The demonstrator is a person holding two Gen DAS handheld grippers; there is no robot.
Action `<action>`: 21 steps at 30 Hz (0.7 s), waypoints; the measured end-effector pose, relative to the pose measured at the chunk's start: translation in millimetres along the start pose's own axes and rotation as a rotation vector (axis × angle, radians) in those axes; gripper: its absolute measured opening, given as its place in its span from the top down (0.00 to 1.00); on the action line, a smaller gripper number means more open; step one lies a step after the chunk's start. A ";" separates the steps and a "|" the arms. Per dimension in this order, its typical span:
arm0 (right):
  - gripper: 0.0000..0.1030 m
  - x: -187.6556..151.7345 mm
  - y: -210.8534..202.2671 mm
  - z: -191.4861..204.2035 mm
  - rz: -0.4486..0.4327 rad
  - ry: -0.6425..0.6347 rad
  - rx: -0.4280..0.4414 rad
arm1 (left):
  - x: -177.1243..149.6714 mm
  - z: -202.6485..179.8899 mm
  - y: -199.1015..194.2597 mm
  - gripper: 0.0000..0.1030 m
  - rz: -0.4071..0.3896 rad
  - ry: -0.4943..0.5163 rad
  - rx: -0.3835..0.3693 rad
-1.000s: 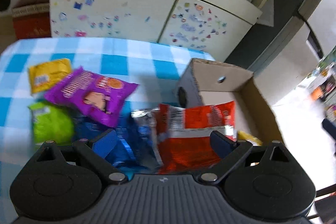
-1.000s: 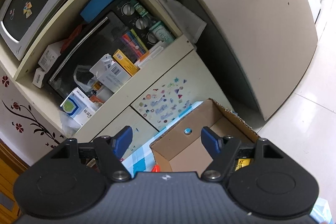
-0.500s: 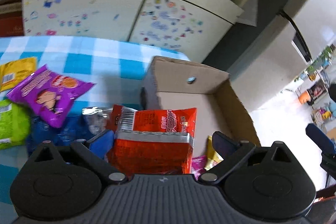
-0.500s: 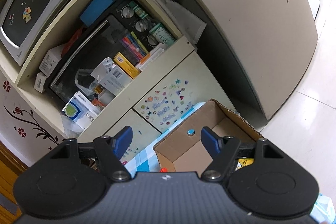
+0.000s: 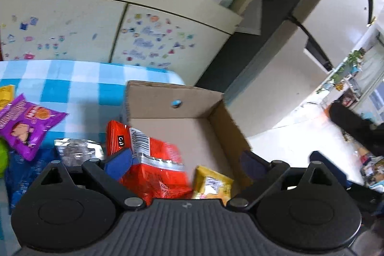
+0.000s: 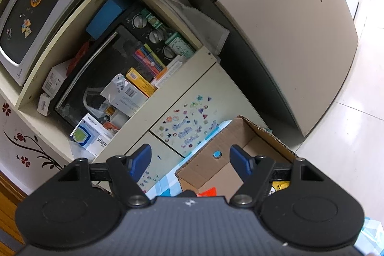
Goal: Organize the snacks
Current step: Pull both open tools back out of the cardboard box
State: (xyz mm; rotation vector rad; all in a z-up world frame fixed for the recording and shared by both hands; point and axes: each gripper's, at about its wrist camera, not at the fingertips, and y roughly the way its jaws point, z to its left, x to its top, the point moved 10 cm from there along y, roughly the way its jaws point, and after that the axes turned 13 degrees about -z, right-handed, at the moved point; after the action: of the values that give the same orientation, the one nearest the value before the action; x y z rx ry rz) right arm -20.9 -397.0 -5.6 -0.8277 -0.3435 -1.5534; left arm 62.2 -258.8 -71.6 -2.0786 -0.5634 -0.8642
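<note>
Blue-and-white checked cloth [image 5: 72, 78] covers the table, which stands before a cream cabinet [image 5: 148, 40] dotted with small stickers. An open brown cardboard box [image 5: 168, 100] sits at the table's right edge. The left gripper [image 5: 184, 161] hangs over the near part of the box with its jaws spread wide; a red crinkled snack packet [image 5: 153, 167] lies against the left blue finger [image 5: 120, 161], half over the box's left wall, and whether that packet is pinched or loose cannot be told. A yellow snack packet [image 5: 212, 184] lies inside the box by its near right corner. A purple snack packet [image 5: 24, 126] rests on the cloth well left of the box. The right gripper [image 6: 189, 161] is released and empty above the table, pointing toward the box.
</note>
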 end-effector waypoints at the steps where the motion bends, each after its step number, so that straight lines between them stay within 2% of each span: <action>1: 0.29 0.2 -0.1 -1.0 -0.002 0.004 -0.006 | -0.1 -3.6 0.0 0.04 0.004 -0.014 -0.020; 5: 0.29 3.0 -0.4 -8.2 -0.016 0.025 -0.041 | -5.9 -15.2 2.4 0.04 0.035 -0.053 -0.082; 10: 0.28 -1.1 2.3 -7.2 0.004 0.026 -0.038 | -6.6 -11.4 -1.4 0.04 0.048 -0.064 -0.092; 14: 0.28 -8.6 7.0 -3.0 0.034 0.001 -0.035 | 1.5 5.7 -12.0 0.04 0.046 -0.070 -0.062; 21: 0.28 -29.7 16.5 7.4 0.115 -0.040 -0.009 | 15.4 56.8 -38.8 0.02 0.046 0.000 0.084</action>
State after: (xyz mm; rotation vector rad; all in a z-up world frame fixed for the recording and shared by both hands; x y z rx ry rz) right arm -4.2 -373.2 -24.6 -0.8724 -0.3127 -1.4335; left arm 69.6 -188.9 -66.2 -2.0078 -0.5413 -0.8004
